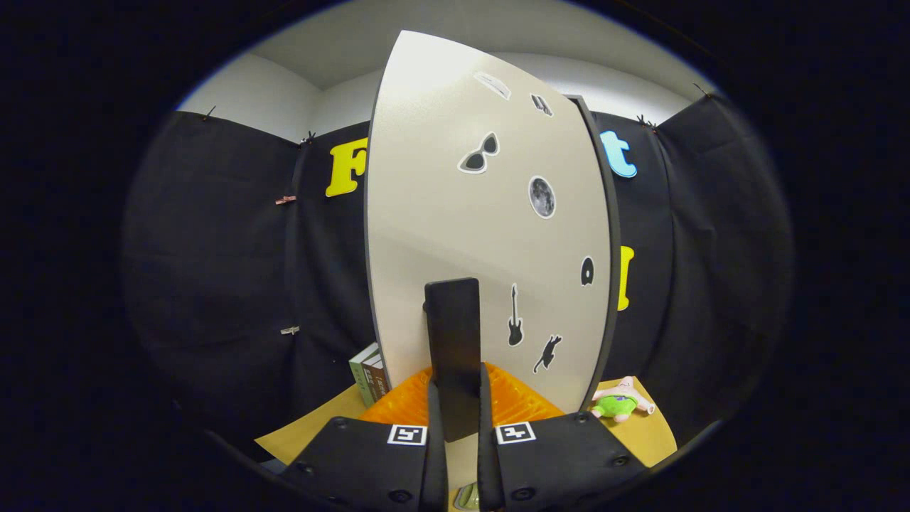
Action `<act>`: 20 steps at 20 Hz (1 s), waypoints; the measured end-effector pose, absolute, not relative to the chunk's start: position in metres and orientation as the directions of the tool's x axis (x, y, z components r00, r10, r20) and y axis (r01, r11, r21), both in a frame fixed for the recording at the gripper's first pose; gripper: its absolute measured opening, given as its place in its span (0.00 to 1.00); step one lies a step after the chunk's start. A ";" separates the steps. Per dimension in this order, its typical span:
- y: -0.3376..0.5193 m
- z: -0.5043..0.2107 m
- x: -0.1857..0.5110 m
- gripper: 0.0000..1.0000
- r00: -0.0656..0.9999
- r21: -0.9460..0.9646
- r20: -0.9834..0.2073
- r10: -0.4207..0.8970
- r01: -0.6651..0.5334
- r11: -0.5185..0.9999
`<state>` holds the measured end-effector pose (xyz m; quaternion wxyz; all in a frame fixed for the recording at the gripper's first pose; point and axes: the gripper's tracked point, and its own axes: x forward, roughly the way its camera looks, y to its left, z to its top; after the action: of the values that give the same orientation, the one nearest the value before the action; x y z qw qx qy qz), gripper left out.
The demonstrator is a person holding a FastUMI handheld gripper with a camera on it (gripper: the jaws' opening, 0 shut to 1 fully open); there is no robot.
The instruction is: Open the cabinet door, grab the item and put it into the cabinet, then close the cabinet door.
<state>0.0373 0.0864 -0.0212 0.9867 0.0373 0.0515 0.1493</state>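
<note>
Nearest you, your gripper has its two fingers drawn in tight on the dark upright handle of the cabinet door, one on each flat side, so you are grasping the handle. The step in hand looks like swinging the door; whether you are opening or closing cannot be told from here, though the toy outside the cabinet suggests opening. Keep the squeeze firm and even, and let your wrist follow the door's arc around its hinge rather than pulling straight, so the handle does not twist out from between the fingers.

Just beyond the fingers, at the door's foot, sits an orange ribbed tray on the tan tabletop; mind the door's lower edge does not scrape it.

To the left of the door's base a few books stand upright. To the right, past the door's dark edge, the item to stow, a small pink-and-green plush toy, lies on the table, well clear of the fingers. Swing wide enough to leave yourself room to reach it afterwards.
</note>
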 end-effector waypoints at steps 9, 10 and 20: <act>0.032 -0.022 0.026 0.19 0.988 0.076 -0.081 0.129 -0.123 0.990; 0.024 -0.022 0.026 0.19 0.992 0.077 -0.078 0.095 -0.089 0.993; -0.029 -0.019 0.020 0.13 0.994 0.088 -0.054 -0.093 0.097 0.991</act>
<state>0.0196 -0.0292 -0.0185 0.9975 0.0451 0.0251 -0.0475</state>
